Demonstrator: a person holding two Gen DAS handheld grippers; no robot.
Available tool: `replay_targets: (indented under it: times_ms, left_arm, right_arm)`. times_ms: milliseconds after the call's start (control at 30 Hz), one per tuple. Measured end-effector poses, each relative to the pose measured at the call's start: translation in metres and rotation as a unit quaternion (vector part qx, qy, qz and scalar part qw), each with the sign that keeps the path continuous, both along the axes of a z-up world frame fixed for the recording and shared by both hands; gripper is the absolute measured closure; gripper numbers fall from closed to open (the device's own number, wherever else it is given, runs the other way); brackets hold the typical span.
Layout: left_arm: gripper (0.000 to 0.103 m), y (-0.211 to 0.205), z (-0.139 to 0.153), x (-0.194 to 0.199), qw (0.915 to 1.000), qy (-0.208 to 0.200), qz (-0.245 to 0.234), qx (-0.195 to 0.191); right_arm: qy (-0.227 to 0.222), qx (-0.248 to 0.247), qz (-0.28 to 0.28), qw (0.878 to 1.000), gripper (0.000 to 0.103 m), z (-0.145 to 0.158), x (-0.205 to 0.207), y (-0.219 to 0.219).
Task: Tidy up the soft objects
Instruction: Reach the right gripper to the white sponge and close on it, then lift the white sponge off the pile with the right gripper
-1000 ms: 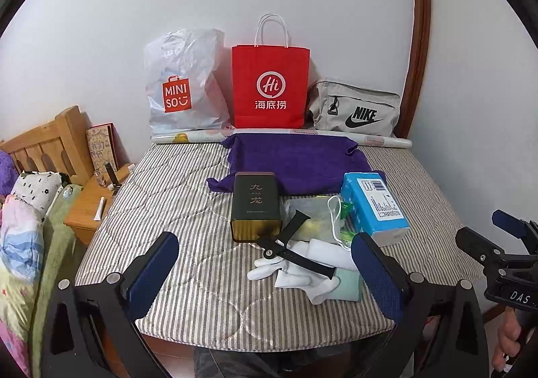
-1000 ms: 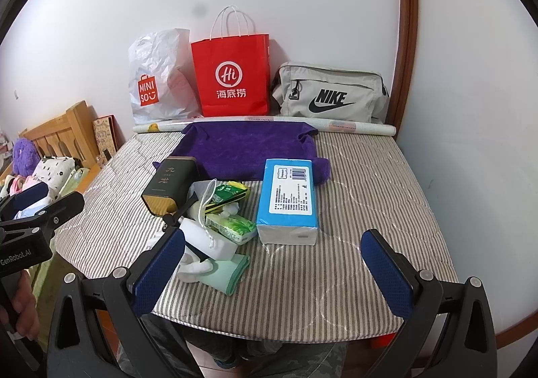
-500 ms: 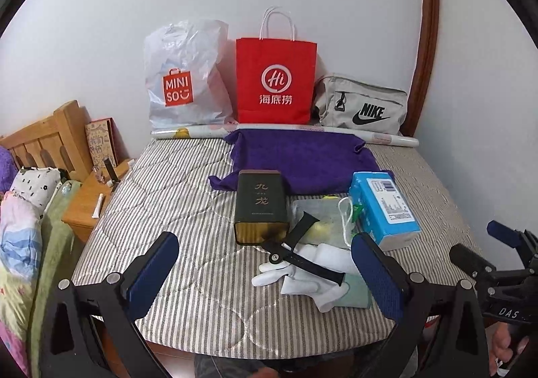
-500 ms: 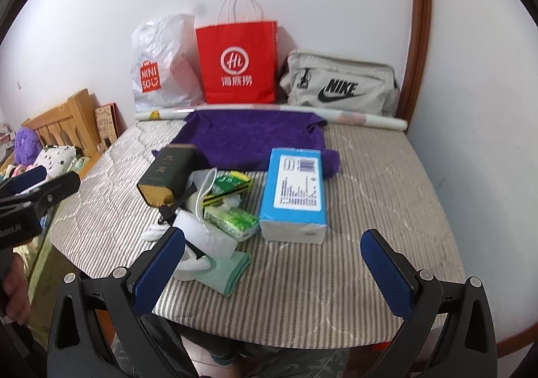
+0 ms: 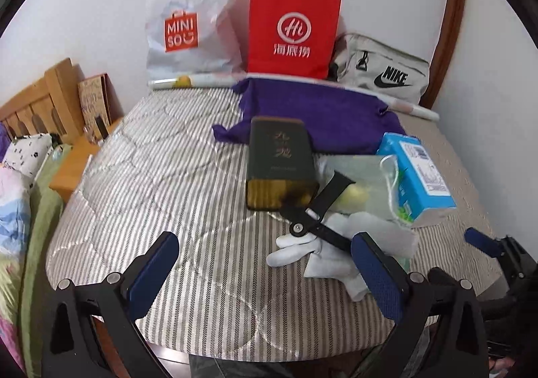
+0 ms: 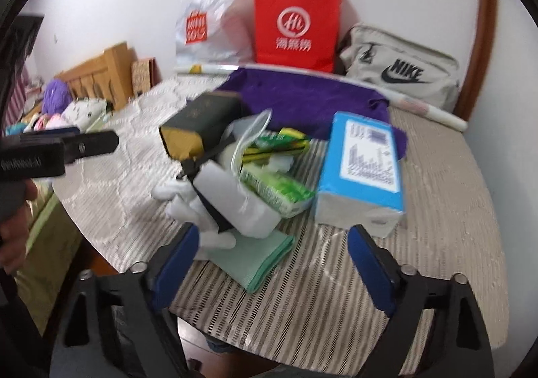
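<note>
A pile lies on the striped bed [image 5: 168,159]: white gloves [image 5: 296,250] [image 6: 188,210], a folded green cloth [image 6: 255,257], green tissue packs [image 6: 275,183], a black strap [image 5: 322,210], a dark tin [image 5: 279,159] and a blue tissue box [image 6: 363,159]. Behind them a purple towel [image 5: 312,109] is spread out. My left gripper [image 5: 264,250] hangs open over the bed's near edge, in front of the gloves. My right gripper [image 6: 274,237] is closing. The green cloth's near corner lies between its fingers, and the pads touch nothing.
Against the far wall stand a white Miniso bag [image 5: 191,25], a red paper bag [image 5: 292,32] and a grey Nike bag [image 5: 383,75], with a paper roll [image 5: 188,82] before them. A wooden headboard [image 5: 33,99] and nightstand [image 5: 77,159] are at the left.
Both grippers have come down and closer to the pile, which now looks larger. The right gripper's fingers stand nearer together and its view has rolled slightly.
</note>
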State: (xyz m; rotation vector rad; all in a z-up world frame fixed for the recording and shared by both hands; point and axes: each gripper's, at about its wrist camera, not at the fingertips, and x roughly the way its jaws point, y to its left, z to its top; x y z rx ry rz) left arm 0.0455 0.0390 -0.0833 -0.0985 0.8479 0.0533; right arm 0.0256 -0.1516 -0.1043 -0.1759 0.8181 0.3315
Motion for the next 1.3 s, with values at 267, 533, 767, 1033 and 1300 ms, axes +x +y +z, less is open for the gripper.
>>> replay_targets:
  times_ms: [267, 533, 767, 1033, 1300]
  left_arm:
    - [0.000, 0.011, -0.030, 0.015, 0.9995, 0.029, -0.002, -0.017]
    - [0.000, 0.019, -0.047, 0.028, 0.9984, 0.050, 0.006, -0.025]
    - [0.000, 0.016, -0.051, 0.031, 0.9980, 0.053, -0.002, -0.032]
    - [0.000, 0.002, -0.052, 0.033, 0.9976, 0.036, -0.041, -0.043]
    - [0.015, -0.020, -0.058, 0.061, 0.9954, 0.031, -0.085, -0.032]
  right_arm:
    - [-0.006, -0.025, 0.037, 0.999, 0.018, -0.031, 0.023, 0.013]
    - [-0.033, -0.019, 0.073, 0.997, 0.064, -0.037, 0.033, 0.020]
    - [-0.024, 0.039, 0.065, 0.997, 0.064, -0.015, 0.019, -0.006]
    - [-0.016, 0.014, 0.012, 1.000, 0.064, -0.018, -0.002, -0.047]
    - [-0.008, 0.021, -0.011, 1.000, 0.064, -0.028, -0.003, -0.072]
